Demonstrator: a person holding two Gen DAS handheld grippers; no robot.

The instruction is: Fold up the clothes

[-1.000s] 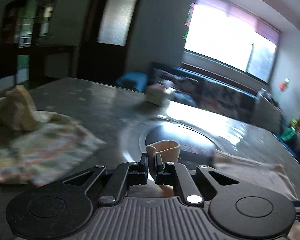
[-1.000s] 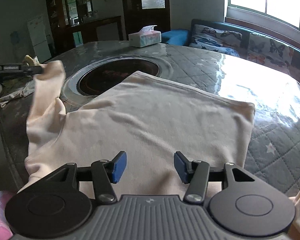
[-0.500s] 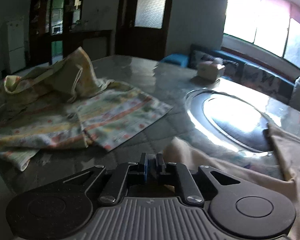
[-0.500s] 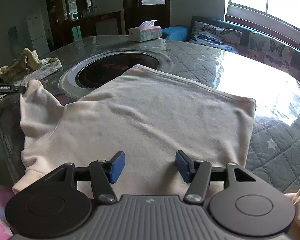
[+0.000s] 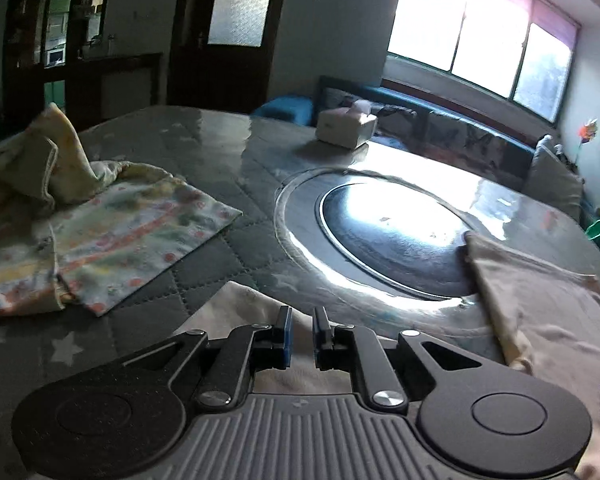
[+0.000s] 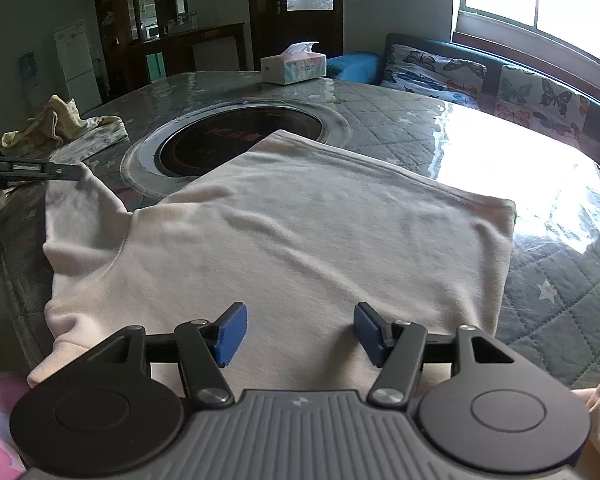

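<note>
A pale peach shirt point(image 6: 300, 232) lies spread flat on the quilted table, its left sleeve point(image 6: 76, 208) stretched out to the left. My left gripper point(image 5: 301, 332) is slightly open just above the sleeve end point(image 5: 240, 304), which lies on the table. In the right wrist view the left gripper point(image 6: 70, 171) sits at the sleeve tip. My right gripper point(image 6: 300, 332) is open and empty, hovering over the shirt's near edge. The shirt body also shows at the right of the left wrist view point(image 5: 540, 304).
A crumpled floral garment point(image 5: 92, 232) lies at the table's left. A round dark inset cooktop point(image 5: 388, 236) sits in the table's middle, with a tissue box point(image 6: 293, 64) behind it. A sofa runs along the window wall.
My left gripper lowered the sleeve from the air to the table at the left and its jaws parted slightly. The right gripper stayed open over the shirt.
</note>
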